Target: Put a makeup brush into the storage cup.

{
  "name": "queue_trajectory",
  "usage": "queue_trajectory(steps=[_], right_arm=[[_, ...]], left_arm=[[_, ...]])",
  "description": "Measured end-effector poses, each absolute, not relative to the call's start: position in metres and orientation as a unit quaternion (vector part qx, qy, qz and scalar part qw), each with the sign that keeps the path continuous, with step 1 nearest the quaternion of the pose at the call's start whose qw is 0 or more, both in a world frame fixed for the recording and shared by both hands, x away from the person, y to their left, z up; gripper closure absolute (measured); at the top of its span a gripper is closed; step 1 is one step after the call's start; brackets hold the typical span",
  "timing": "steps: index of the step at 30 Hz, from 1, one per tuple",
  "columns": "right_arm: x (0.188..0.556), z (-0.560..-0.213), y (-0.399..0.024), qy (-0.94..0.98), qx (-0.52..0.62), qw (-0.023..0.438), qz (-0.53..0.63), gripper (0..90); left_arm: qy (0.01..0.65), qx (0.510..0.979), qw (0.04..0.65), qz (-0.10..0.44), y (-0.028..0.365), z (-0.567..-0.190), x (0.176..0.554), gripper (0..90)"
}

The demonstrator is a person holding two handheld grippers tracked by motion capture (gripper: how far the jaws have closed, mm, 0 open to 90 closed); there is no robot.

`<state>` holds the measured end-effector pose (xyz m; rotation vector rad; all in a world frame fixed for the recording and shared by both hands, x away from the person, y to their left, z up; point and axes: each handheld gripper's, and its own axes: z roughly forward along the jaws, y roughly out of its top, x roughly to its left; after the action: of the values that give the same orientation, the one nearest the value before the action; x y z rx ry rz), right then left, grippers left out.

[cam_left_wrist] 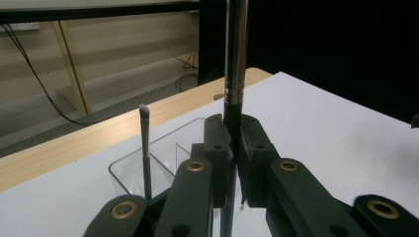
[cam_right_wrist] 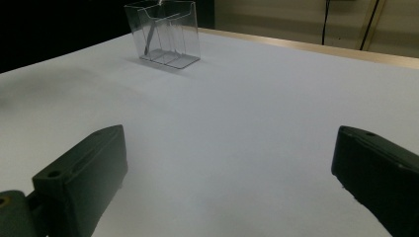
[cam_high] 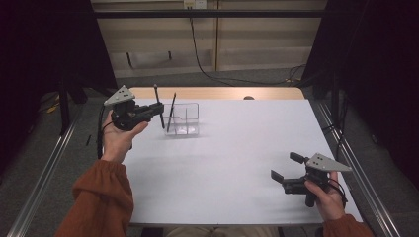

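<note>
While the high view looks down on it, the white tabletop (cam_high: 232, 163) runs out to a strip of bare wood (cam_high: 217, 93) at 12 o'clock, with black curtains on both sides, pale wall panels behind and a dark cable (cam_high: 207, 69) trailing over the grey floor. At about 11 o'clock sits a clear divided organizer (cam_high: 184, 119) with one dark pen (cam_high: 171, 112) leaning in it. Just beside it, at 10 o'clock, the left gripper (cam_high: 157, 109) is clamped tight on a second pen (cam_high: 158, 106), held upright above the table and close to the box's left wall. Down at 4 o'clock the right gripper (cam_high: 284, 167) hangs low over bare table, jaws spread wide with nothing between them, well apart from the box.

Left gripper view: the jaws pinch the black pen (cam_left_wrist: 235, 74) at dead centre, its silver band just above the pads and the barrel running off at 12 o'clock. The organizer (cam_left_wrist: 129, 170) sits at 8 o'clock, partly hidden behind the jaws, with the other pen (cam_left_wrist: 145, 148) standing in it.

Right gripper view: both jaws stand far apart at 7 and 4 o'clock over plain white surface. The organizer (cam_right_wrist: 165, 34) is way off at 11 o'clock, and the wooden edge (cam_right_wrist: 316, 48) runs across near 1 o'clock.
</note>
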<state>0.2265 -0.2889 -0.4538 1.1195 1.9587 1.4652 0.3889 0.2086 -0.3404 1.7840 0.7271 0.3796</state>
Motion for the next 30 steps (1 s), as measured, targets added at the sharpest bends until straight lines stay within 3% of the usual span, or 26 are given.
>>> queue_trajectory(steps=[30], right_arm=[[0.226, -0.454, -0.289, 0.712, 0.401, 0.225, 0.531, 0.0]], left_arm=[[0.341, 0.749, 0.535, 0.194, 0.193, -0.346, 0.439, 84.1]])
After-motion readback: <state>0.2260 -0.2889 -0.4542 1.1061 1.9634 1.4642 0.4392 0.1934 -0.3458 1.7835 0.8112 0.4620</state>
